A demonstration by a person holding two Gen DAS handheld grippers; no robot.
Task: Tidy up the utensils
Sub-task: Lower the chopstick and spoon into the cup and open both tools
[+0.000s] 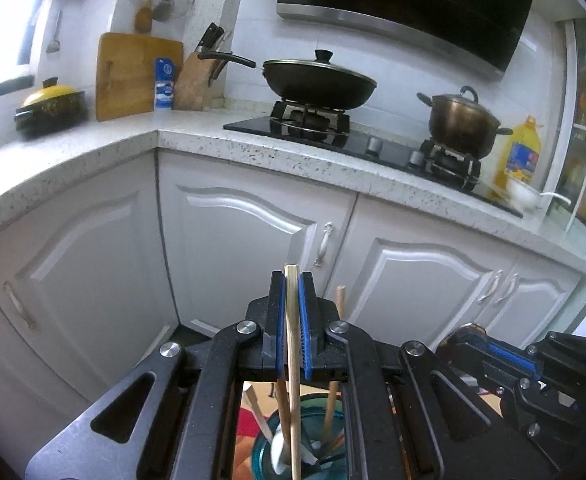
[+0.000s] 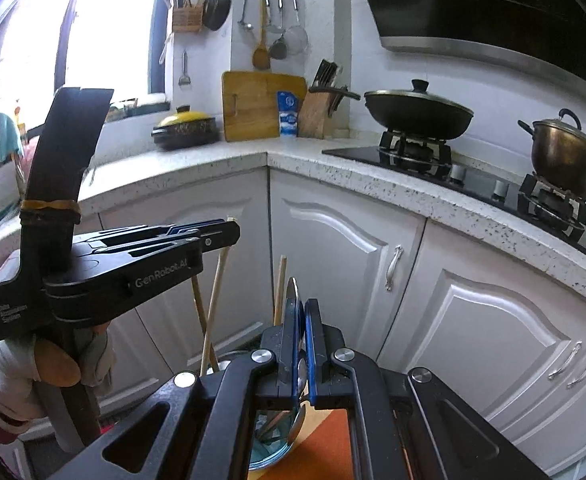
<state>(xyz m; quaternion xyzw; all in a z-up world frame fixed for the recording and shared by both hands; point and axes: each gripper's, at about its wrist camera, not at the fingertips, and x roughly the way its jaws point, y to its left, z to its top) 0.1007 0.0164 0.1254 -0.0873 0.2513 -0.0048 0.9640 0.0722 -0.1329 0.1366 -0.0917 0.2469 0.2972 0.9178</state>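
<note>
My left gripper (image 1: pixel 292 312) has its jaws clamped on a pale chopstick (image 1: pixel 293 380), lower end in the teal glass jar (image 1: pixel 267 450). Right gripper (image 2: pixel 301 340) jaws closed on a metal spoon (image 2: pixel 300 376) above the same jar. Beyond: white cabinets (image 1: pixel 249 236), wok (image 1: pixel 319 82) on the stove.
</note>
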